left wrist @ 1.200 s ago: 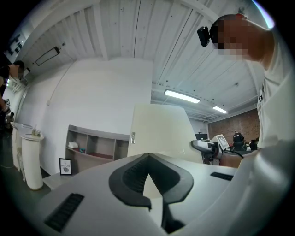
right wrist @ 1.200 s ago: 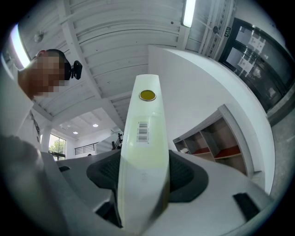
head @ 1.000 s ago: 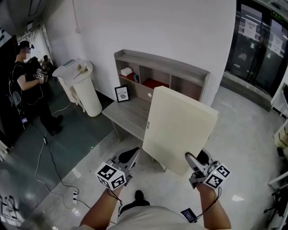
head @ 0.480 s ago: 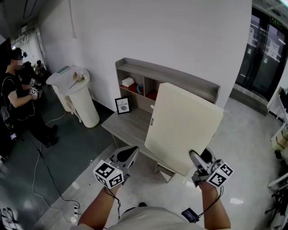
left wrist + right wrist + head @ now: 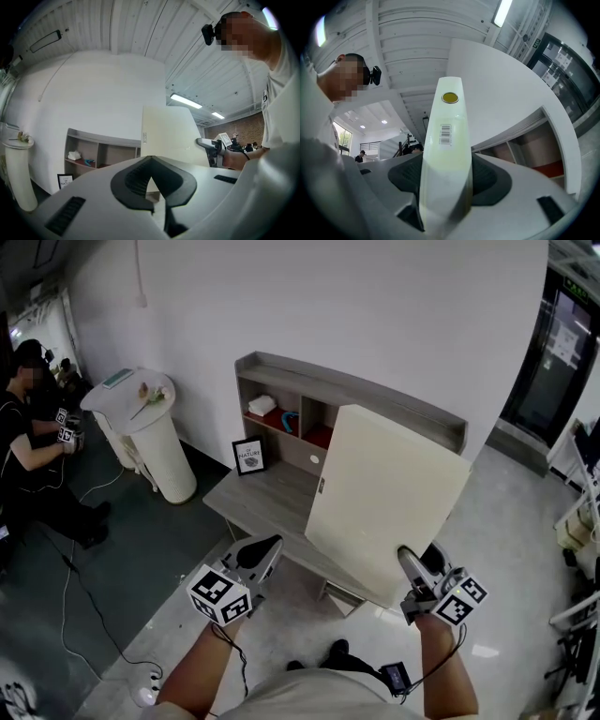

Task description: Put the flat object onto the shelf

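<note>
A large flat cream panel (image 5: 384, 502) stands tilted upright in the air in front of the grey desk (image 5: 246, 505) and its shelf unit (image 5: 356, 392). My right gripper (image 5: 415, 570) is shut on the panel's lower right edge. In the right gripper view the panel's thin edge (image 5: 447, 140), with a barcode label, runs up between the jaws. My left gripper (image 5: 260, 557) hangs left of the panel, apart from it, its jaws together on nothing. From the left gripper view the panel (image 5: 168, 136) rises to the right of the shelf unit (image 5: 101, 140).
On the desk a small framed picture (image 5: 249, 455) leans against the shelf unit. The compartments hold a white cloth (image 5: 262, 405) and a red item (image 5: 319, 436). A white round stand (image 5: 143, 427) is at the left. A person (image 5: 28, 442) sits beyond it. Cables run across the floor.
The desk and shelf unit have come nearer and sit more centred in the head view. The panel stays in the right gripper. The left gripper has barely moved.
</note>
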Tool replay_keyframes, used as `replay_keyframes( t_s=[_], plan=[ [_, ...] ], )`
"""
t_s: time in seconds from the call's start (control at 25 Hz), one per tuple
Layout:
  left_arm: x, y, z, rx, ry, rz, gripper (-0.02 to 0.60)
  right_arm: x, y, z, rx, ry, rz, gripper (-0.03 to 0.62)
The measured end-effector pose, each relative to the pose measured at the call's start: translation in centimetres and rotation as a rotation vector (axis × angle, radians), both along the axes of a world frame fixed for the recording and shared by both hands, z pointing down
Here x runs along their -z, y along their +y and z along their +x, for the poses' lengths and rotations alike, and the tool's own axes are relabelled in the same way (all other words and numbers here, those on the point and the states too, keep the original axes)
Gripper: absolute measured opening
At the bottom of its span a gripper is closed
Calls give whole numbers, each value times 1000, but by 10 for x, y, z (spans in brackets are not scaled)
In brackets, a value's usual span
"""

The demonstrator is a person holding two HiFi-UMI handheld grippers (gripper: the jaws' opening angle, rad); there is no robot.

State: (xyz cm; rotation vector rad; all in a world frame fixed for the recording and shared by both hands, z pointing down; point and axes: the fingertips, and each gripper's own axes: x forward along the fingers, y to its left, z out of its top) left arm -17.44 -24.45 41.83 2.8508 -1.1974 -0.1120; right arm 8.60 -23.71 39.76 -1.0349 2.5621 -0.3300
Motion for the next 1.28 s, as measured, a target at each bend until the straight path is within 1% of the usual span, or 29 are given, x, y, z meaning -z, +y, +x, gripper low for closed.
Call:
replay_keyframes(
  t_s=[0.16, 0.36, 0.6, 0.76, 0.84, 0.96, 1.16, 1.28],
  plan=[
    [1, -20, 10, -18, -3, -3, 14, 4, -23, 4, 4, 18, 5, 288],
    [9, -57, 22, -17, -20, 14, 14, 15, -67, 12, 20, 21, 37, 288],
    [22, -115, 42, -8, -40, 31, 14, 39, -136, 31, 43, 25, 74, 289],
    [34, -159, 59, -1, -51, 55, 14, 63, -183, 46, 61, 37, 118, 288],
    [43, -180, 68, -5, -40, 61, 14, 76, -206, 54, 66, 46, 141, 290],
    [56, -210, 77, -9, 4, 57, 14, 96, -238, 64, 73, 66, 179, 290],
    [71, -252, 92, 10, -11, 73, 14, 124, -289, 78, 92, 79, 233, 289],
    [67, -262, 97, 16, -7, 76, 14, 129, -301, 83, 93, 83, 273, 289]
  ],
)
